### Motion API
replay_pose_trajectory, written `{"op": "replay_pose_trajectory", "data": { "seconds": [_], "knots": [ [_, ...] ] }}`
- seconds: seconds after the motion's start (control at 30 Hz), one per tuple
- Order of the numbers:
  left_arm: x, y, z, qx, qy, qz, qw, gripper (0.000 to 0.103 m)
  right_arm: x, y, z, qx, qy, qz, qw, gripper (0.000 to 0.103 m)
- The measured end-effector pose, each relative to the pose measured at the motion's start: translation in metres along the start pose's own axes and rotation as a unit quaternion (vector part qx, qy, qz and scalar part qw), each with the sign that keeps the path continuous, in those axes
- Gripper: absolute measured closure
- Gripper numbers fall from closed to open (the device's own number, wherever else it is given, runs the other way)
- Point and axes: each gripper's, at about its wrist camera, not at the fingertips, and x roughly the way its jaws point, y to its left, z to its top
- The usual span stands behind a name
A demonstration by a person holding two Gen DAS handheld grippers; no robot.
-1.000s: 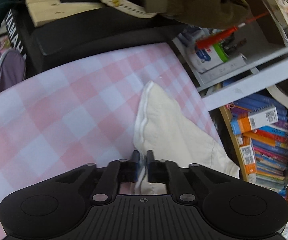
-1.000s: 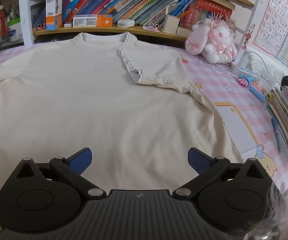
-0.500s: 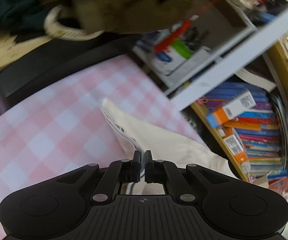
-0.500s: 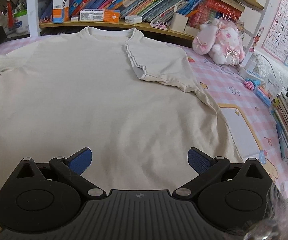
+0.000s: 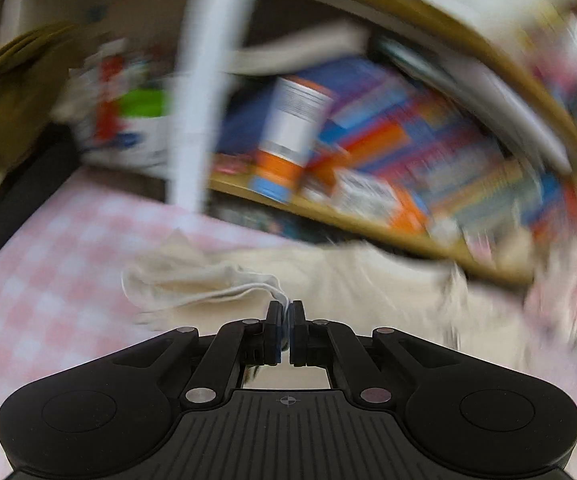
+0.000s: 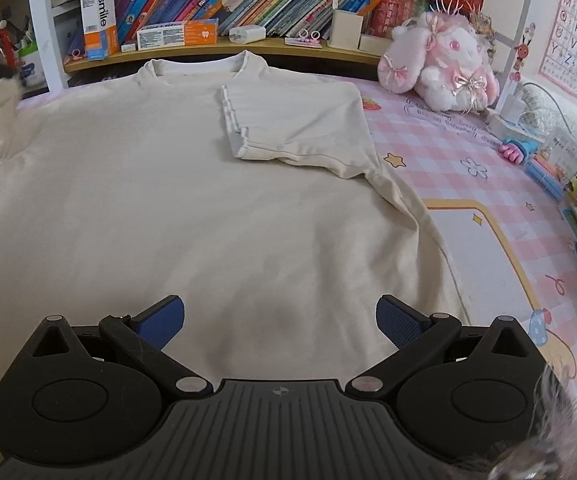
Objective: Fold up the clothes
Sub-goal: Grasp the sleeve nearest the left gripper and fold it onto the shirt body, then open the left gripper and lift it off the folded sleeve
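While the left wrist view is blurred, it alone shows the left gripper (image 5: 286, 322) pinched shut on the hem of the cream cotton T-shirt's left sleeve (image 5: 192, 284). The right wrist view shows the right gripper (image 6: 279, 316) spread open above the shirt (image 6: 192, 208), which lies flat, its other sleeve (image 6: 292, 120) folded inward, on a pink checked tablecloth (image 6: 468, 152) before a bookshelf (image 6: 248, 4).

Left tool (image 5: 286, 322) clamped (fabric between its pads), right tool (image 6: 280, 316) spread wide
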Motion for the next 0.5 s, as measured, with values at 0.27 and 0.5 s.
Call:
{"op": "replay_pose_trajectory", "data": {
  "seconds": [0.27,0.5],
  "knots": [
    [0.048,-0.072,-0.061,0.107,0.089,0.003,0.9902,0.066,0.011,-0.031,-0.002,-0.001,0.017,0.014,1.000,0.000],
    [0.023,-0.028,-0.040,0.027,0.030,-0.024,0.9989,0.051,0.023,-0.041,-0.003,-0.013,0.037,0.025,0.999,0.000]
  ]
}}
